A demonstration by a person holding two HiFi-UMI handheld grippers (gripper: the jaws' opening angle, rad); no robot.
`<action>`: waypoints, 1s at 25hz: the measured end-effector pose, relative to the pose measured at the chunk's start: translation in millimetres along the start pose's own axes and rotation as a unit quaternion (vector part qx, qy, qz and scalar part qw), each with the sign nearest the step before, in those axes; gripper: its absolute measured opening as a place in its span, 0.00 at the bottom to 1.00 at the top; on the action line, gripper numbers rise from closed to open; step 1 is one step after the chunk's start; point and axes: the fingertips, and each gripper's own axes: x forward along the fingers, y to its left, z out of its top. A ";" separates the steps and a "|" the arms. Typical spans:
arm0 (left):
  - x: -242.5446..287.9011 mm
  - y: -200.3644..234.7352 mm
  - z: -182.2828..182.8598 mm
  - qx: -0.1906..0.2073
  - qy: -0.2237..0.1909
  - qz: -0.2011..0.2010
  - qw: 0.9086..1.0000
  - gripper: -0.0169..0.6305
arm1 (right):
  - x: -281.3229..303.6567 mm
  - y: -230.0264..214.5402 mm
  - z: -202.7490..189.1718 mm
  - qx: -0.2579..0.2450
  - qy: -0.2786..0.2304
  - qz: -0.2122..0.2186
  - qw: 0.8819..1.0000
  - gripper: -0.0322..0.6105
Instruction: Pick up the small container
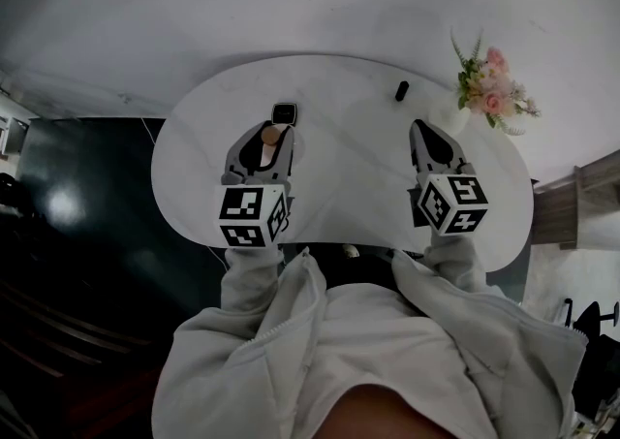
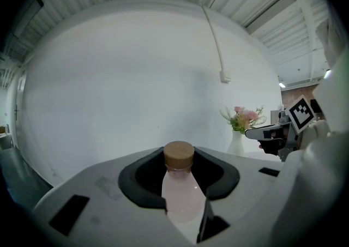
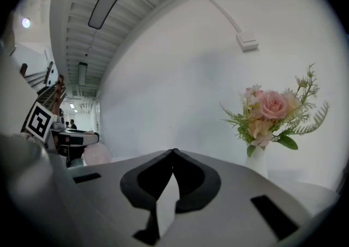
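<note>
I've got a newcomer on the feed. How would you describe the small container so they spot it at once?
Start at the white oval table, then find the left gripper over its left half. Clamped between that gripper's jaws is the small container, a pale pinkish bottle. Its round wooden cap sets it apart from the black square item just beyond it and the flower vase at far right.

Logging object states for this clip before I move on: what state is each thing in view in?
small container: upright, wooden cap on, clamped between the left gripper's fingers.
left gripper: shut on the small container.
right gripper: fingers together, nothing between them.
vase of flowers: upright on the table.
</note>
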 end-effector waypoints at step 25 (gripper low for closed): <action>-8.0 2.2 -5.8 0.004 -0.002 -0.002 1.000 0.23 | -9.1 4.6 -6.4 0.001 -0.003 -0.014 1.000 0.13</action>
